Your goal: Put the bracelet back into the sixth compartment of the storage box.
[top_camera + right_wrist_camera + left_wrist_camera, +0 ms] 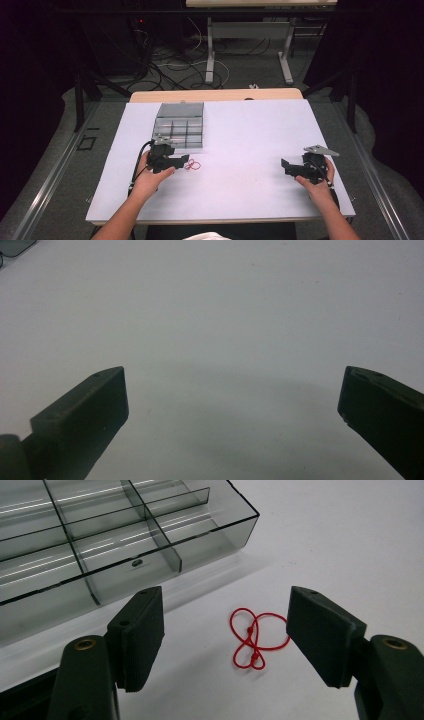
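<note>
Your red elastic loop (252, 639) lies flat on the white table (240, 130), twisted into a figure of 8, its long axis running away from your left gripper (181, 161), just right of the clear compartment box (180, 125). Your left gripper has its 2 jaws spread wide with the loop between them, gripping nothing; whether a jaw touches the cord is hard to judge. Your right gripper (285, 166), well apart, is also wide open over bare table. The left gripper view reveals 2 small knots or beads on the loop, lost from the high view
</note>
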Motion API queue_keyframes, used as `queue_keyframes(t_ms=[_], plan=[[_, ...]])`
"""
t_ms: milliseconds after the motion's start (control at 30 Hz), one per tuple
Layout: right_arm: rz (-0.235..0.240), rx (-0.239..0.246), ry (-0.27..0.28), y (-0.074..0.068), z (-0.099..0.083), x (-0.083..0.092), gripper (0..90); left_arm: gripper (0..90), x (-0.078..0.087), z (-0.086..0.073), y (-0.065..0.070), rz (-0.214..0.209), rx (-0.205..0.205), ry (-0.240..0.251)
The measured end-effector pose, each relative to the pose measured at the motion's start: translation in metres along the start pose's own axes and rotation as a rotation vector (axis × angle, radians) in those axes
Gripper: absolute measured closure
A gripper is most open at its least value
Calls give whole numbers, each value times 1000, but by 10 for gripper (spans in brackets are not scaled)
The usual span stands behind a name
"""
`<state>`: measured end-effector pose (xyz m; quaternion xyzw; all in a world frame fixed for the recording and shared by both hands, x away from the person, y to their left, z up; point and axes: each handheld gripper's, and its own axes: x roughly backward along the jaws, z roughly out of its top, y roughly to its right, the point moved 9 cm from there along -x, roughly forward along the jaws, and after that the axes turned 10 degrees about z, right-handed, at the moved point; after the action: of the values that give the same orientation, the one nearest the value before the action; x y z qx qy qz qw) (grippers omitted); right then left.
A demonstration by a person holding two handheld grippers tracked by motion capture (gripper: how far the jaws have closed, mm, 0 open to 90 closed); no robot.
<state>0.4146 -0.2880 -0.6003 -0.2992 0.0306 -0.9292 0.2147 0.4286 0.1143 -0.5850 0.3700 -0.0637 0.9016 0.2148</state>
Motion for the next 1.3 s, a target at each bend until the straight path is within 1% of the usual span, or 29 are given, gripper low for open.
queue_keyframes(t_ms=[100, 167, 200, 333, 367, 400, 433, 467, 533, 600, 667, 733, 767, 867, 900, 933, 967, 1000, 1033, 1167, 1233, 1300], plan=[[4, -7, -3, -1, 0, 0, 0, 346, -3, 1, 3, -14, -3, -6], [5, -7, -3, -1, -1, 0, 0, 354, -4, 0, 3, -15, -7, -9], [4, -4, -5, -1, -1, 0, 0, 357, -5, 0, 4, -14, -8, -21], [5, -4, -5, 0, -1, 0, 0, 387, -7, -1, 5, -21, -1, -30], [5, -4, -4, -1, -1, -1, 0, 399, -8, -1, 7, -47, 11, -45], [6, -3, -4, -1, -1, -1, 0, 415, -8, -1, 7, -47, 11, -45], [6, -5, -4, -1, -1, -1, 0, 434, -8, -1, 9, -57, 16, -51], [8, -6, -4, -1, -1, -1, 0, 443, -9, -1, 9, -55, 11, -46], [8, -3, -4, -1, -1, -1, 0, 480, -10, -1, 9, -57, 11, -49], [9, -3, -5, -1, -1, -1, 0, 534, -10, -1, 10, -69, 29, -66], [9, -3, -5, -1, -1, -1, 0, 564, -11, -1, 11, -69, 41, -69], [12, -2, -6, -1, -1, -1, 0, 585, -11, -1, 11, -73, 41, -73], [12, -2, -6, -1, -1, -1, 0, 592, -12, -1, 12, -77, 41, -88], [13, -1, -7, -1, -1, -1, 0, 625, -13, -2, 13, -76, 52, -99], [13, -1, -7, -1, -1, -1, 0, 648, -15, -3, 13, -75, 56, -112], [12, 4, -9, -1, -2, -1, 0, 657, -15, -3, 13, -75, 56, -112], [13, 3, -10, -1, -2, -2, 0, 665, -18, -4, 14, -70, 56, -128], [13, 3, -10, -1, -2, -2, 0, 670, -18, -4, 14, -70, 56, -128], [12, -6, -9, -2, -2, -2, 0, 671, -20, -5, 15, -69, 63, -141], [13, -6, -9, -2, -2, -2, 0, 690, -24, -6, 18, -68, 57, -158], [16, -6, -9, -2, -2, -2, 0, 696, -26, -7, 19, -64, 65, -166], [16, -6, -9, -2, -2, -3, 0, 711, -27, -7, 20, -63, 66, -163]])
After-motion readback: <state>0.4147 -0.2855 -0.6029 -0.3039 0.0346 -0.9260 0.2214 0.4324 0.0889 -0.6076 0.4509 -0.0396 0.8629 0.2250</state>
